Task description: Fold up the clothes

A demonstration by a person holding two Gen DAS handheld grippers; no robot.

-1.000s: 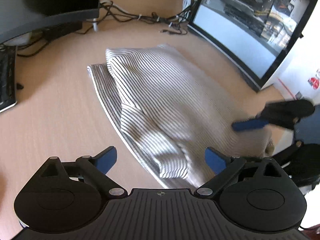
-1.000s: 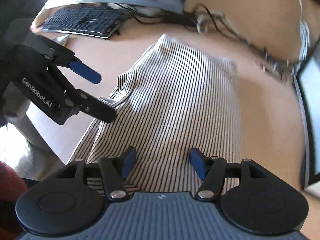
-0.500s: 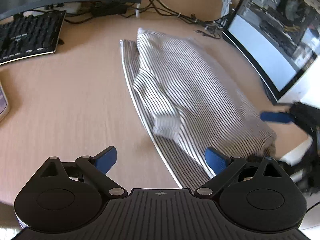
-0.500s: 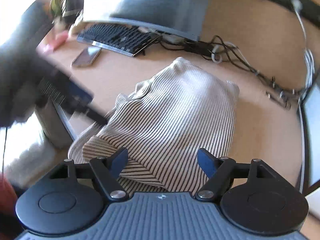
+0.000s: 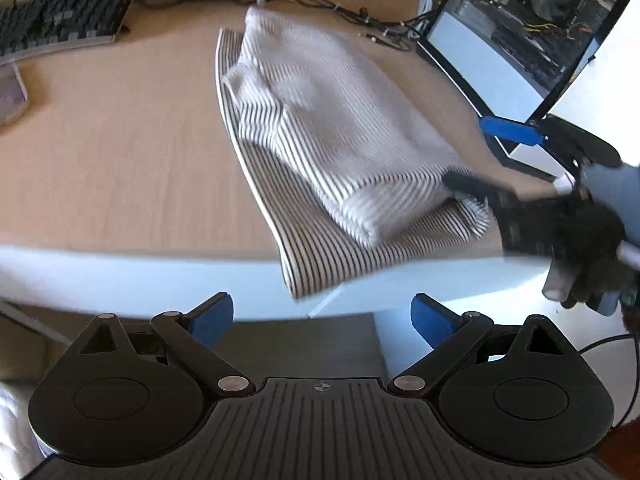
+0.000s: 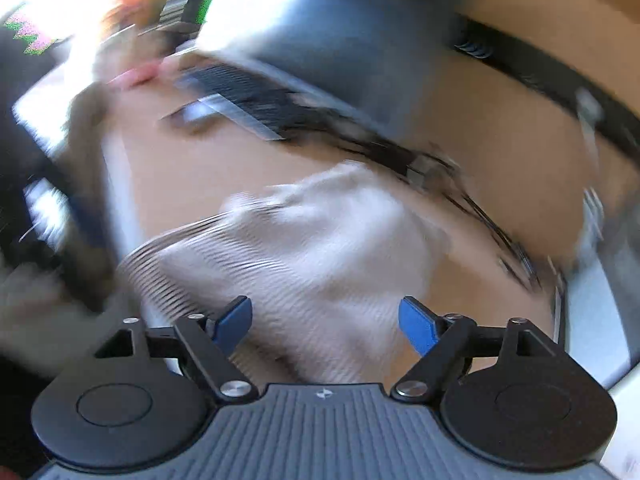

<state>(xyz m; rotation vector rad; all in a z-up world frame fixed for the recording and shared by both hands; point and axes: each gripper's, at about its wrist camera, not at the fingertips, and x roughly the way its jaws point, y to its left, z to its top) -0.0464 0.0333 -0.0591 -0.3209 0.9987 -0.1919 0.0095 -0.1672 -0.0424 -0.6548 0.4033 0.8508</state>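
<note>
The left gripper (image 5: 322, 320) is seen with its blue fingertips (image 5: 212, 316) spread wide and nothing between them; it is held off the near edge of the desk (image 5: 120, 152), clear of the cloth. The striped garment (image 5: 336, 152) is laid folded on the desk between a keyboard (image 5: 60, 24) at the far left and a monitor (image 5: 516, 28) at the right, with one corner hung over the desk's front edge.

The right gripper (image 6: 326, 322) is likewise spread wide and empty in its own blurred view, with the garment (image 6: 320, 248) below and ahead of its tips. From the left wrist view, the right gripper (image 5: 496, 156) is found at the garment's right edge, one dark finger (image 5: 464, 182) lying against the folded hem; whether it presses on the cloth cannot be told.
</note>
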